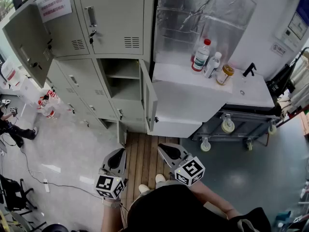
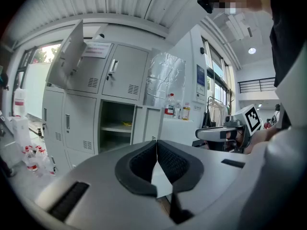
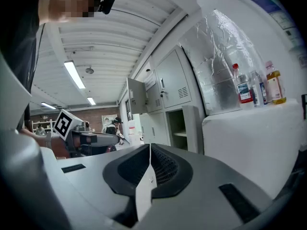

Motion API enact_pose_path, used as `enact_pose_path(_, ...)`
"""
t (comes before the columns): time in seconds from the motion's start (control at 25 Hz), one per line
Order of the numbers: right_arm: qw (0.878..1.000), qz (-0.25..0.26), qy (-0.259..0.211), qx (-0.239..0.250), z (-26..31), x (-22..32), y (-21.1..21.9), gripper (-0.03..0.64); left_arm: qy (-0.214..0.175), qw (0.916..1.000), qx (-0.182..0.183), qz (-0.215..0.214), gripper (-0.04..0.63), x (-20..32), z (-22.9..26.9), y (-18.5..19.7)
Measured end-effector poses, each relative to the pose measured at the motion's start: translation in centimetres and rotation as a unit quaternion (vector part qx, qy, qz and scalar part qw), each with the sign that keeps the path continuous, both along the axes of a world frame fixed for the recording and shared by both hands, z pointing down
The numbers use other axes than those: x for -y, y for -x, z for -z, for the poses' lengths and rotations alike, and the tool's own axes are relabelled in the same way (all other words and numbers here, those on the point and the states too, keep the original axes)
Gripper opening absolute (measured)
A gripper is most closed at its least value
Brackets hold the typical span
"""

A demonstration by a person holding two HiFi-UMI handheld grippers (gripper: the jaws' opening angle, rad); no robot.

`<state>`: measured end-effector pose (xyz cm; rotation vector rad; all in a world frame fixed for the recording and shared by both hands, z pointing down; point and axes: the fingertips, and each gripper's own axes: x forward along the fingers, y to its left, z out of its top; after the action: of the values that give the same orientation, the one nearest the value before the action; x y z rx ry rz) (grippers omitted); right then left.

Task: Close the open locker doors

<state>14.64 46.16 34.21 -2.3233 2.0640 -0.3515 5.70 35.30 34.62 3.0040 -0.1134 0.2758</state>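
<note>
Standing on the wooden boards before the lockers, I hold my left tongs and right tongs low, both pinched together on nothing. One upper locker door hangs open at the left. A lower locker door stands ajar beside the white worktop. A notice on the lockers carries red print too small to read. The label on the red-capped bottle is likewise illegible.

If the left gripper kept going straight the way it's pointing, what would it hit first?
Probably the open grey metal locker door beside the shelved compartment: the shut left gripper points roughly at it, though depth is unclear.
</note>
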Motion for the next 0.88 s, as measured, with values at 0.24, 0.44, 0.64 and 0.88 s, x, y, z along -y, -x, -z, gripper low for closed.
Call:
enact_pose_path(0.24, 1.0, -0.023, -0.003, 0.01, 0.1, -1.6, -0.3, 0.037, -0.002, 0.9995, -0.007, -0.031, 0.02, -2.4, 0.2, -0.5)
enact_pose_path(0.44, 0.999, -0.039, 0.004, 0.004, -0.1, -2.2, 0.4, 0.037, 0.005, 0.999, -0.005, -0.043, 0.02, -2.6, -0.5, 0.3)
enact_pose_path(0.64, 0.998, -0.066, 0.001, -0.018, 0.5, -2.5, 0.0, 0.038, 0.008, 0.9989, -0.01, -0.045, 0.02, -1.8, -0.8, 1.4)
enact_pose_path(0.88, 0.997, -0.073, 0.003, -0.032, 0.8, -1.8, -2.1, 0.038, 0.017, 0.999, -0.003, -0.041, 0.02, -1.0, -1.4, 1.6)
